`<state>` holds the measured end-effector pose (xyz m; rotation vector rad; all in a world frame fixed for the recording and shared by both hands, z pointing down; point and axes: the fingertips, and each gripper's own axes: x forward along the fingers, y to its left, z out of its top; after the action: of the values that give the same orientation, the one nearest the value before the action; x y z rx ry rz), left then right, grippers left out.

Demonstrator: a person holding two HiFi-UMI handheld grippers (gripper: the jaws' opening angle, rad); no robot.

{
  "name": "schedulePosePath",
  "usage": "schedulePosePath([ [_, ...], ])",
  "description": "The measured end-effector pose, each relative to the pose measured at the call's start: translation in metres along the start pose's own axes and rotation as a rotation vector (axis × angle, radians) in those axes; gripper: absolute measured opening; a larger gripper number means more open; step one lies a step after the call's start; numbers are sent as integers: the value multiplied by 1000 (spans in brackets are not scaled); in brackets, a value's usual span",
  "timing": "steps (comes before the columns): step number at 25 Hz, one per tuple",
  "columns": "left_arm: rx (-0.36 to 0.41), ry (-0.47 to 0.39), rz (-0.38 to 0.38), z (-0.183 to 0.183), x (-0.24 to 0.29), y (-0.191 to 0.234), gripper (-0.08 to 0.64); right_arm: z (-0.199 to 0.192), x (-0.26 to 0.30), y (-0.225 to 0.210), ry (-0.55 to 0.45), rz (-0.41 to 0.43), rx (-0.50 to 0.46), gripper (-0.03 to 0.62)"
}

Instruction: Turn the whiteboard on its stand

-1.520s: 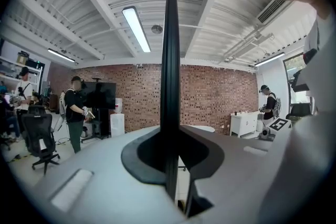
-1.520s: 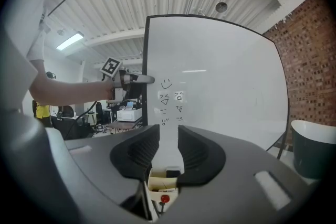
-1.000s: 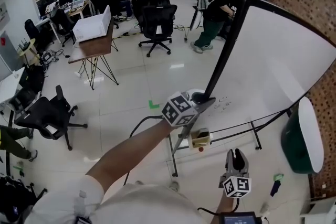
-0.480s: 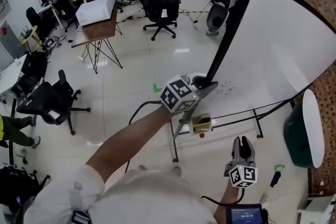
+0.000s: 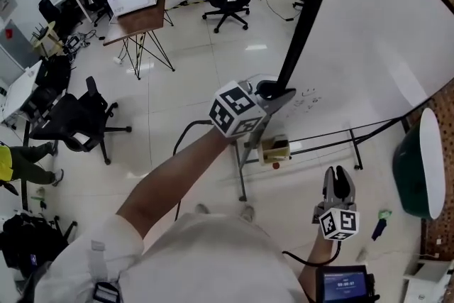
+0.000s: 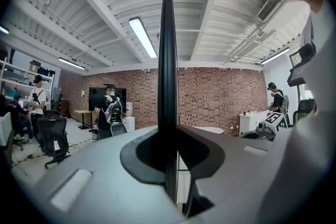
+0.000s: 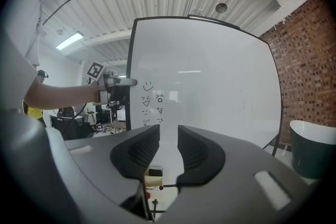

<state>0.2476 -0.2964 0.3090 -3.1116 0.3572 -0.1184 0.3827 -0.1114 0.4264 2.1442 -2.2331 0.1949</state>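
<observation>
The large whiteboard [image 5: 383, 25] fills the upper right of the head view, with small writing near its lower left corner. My left gripper [image 5: 273, 92] is clamped on the board's black side frame [image 5: 305, 18]. In the left gripper view that frame [image 6: 167, 60] runs as a thin black edge up between the jaws of the left gripper [image 6: 170, 152], which are easing open while their pads still touch it. My right gripper [image 5: 338, 177] hangs low, apart from the board. In its own view the right gripper [image 7: 168, 141] shows a narrow gap with nothing in it, facing the board [image 7: 210, 76].
The stand's metal legs [image 5: 333, 145] and a small tray with an eraser [image 5: 275, 150] sit below the board. A green bin [image 5: 418, 167] stands at the right by the brick wall. Office chairs [image 5: 78, 120] and a table with a white box [image 5: 135, 18] stand to the left.
The board's black edge now stands steeper and closer in view, with my left gripper still on it. My right gripper has drifted down and to the right.
</observation>
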Motion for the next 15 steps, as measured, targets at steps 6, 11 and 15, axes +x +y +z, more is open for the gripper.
schedulePosePath([
  [6, -8, -2, 19, -2, -13, 0, 80, -4, 3, 5, 12, 37, -2, 100],
  [11, -20, -9, 40, -2, -27, 1, 84, -10, 3, 16, 28, 64, 0, 100],
  [15, -35, -12, 54, -2, -39, 3, 87, -13, 6, 22, 37, 84, -4, 98],
])
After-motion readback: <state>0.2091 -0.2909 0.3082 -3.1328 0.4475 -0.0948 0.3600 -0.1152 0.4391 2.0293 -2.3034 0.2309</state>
